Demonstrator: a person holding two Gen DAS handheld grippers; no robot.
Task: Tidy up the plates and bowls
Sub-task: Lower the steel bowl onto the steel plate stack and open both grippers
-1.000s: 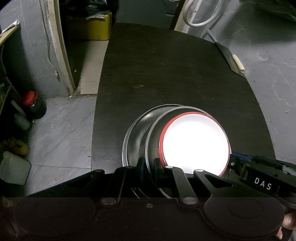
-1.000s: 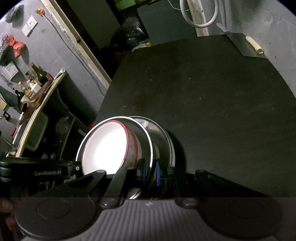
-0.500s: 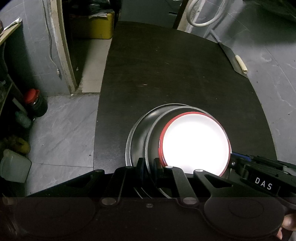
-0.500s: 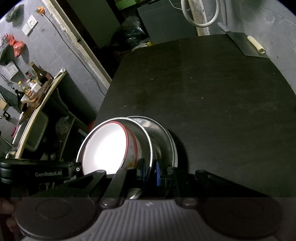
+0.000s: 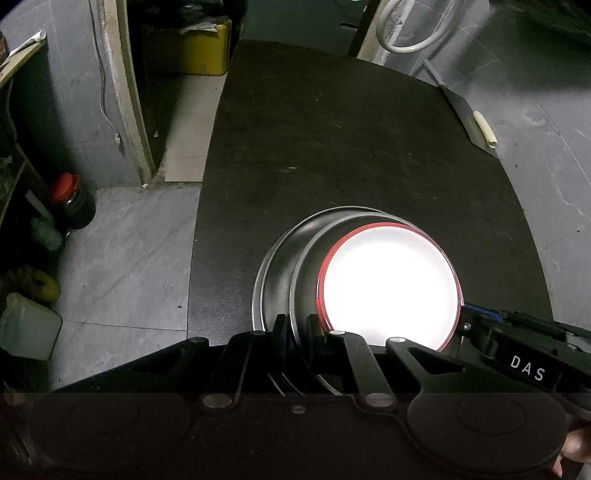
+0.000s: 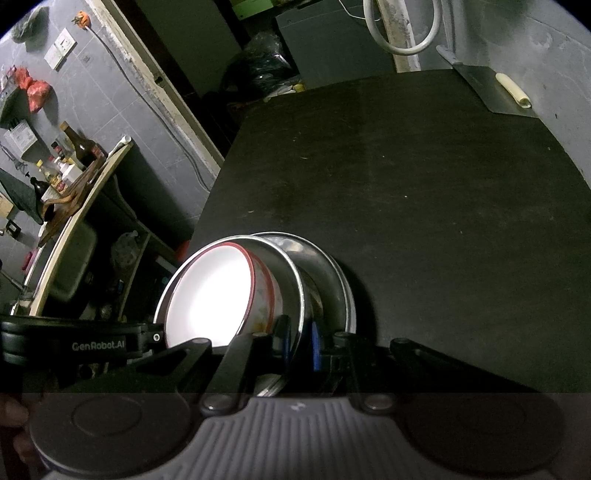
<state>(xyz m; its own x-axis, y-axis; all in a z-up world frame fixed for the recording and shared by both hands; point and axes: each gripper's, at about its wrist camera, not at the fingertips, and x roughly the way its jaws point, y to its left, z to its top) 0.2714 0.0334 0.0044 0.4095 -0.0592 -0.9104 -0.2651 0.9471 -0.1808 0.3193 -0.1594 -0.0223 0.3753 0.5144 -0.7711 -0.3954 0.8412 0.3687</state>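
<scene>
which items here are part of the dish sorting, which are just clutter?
Job:
red-rimmed white bowl
steel bowl around it
steel plate underneath
left gripper and right gripper, both clamped on the steel bowl's rim

Clutter:
cleaver
white hose
red-lidded jar
yellow crate

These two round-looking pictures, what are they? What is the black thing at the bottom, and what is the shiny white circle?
Each picture comes from a small camera on a hand-held tool with tongs, one in each of a person's hands. The lens bends the view, so it looks round.

The black bars at the bottom are the tool itself. The left tongs and the right tongs are both shut on the rim of a metal bowl, from opposite sides.

The white circle is a white bowl with a red rim sitting inside that metal bowl, glowing under bright light. Another metal dish lies underneath. They are over a dark table, with a big knife at its far edge.
</scene>
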